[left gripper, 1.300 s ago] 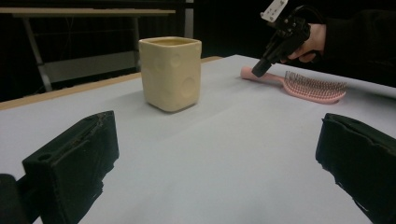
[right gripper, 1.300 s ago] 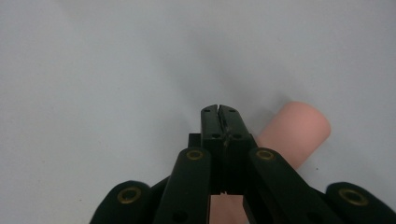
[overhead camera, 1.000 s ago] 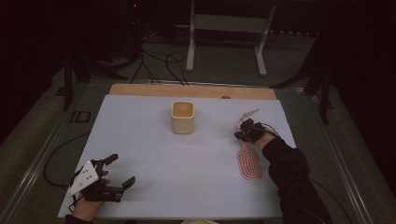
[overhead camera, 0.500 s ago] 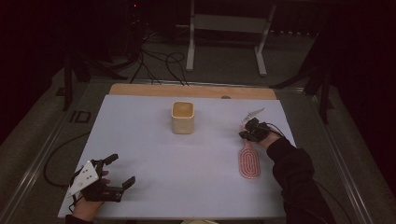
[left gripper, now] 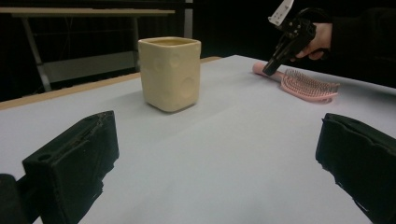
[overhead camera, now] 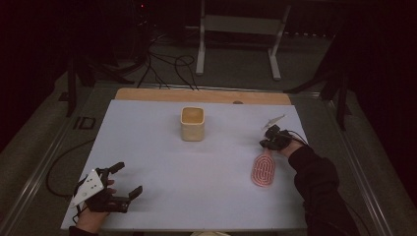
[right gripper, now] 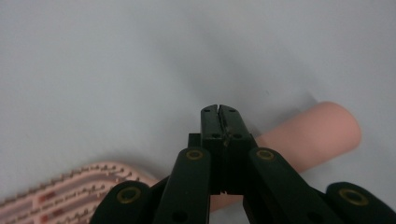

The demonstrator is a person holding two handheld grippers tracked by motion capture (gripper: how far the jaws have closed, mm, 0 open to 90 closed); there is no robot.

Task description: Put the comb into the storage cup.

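On the right side of the white table sheet (overhead camera: 196, 167) lies the pink plastic paddle hairbrush (overhead camera: 264, 169), bristles up, head toward the person and handle pointing away toward the far edge, so its long axis runs roughly near-to-far w/ a slight tilt. Right gripper (overhead camera: 270, 142) sits over the handle end; in the right gripper view its jaws are clamped fully together w/ nothing between them, and the handle (right gripper: 308, 135) passes underneath, crossing them at an angle. So it's clenched on air, not grasping the brush, imo. To grab, the jaws would have to spread and straddle the handle across its width.

Right hand is obv the nearer one. Left gripper (overhead camera: 123, 184) is well apart at the near left corner, jaws spread wide, holding nothing, pointed toward the cream square ceramic cup (overhead camera: 192, 123) in the middle of the sheet; the left gripper view has the cup (left gripper: 169, 72) in front and the brush (left gripper: 306, 84) beyond to the right.

Vs a sec ago: right gripper has slid a bit further right/outward along the handle end; the brush looks like it's in about the same spot, maybe nudged, can't tell for sure. Left gripper and cup haven't moved.
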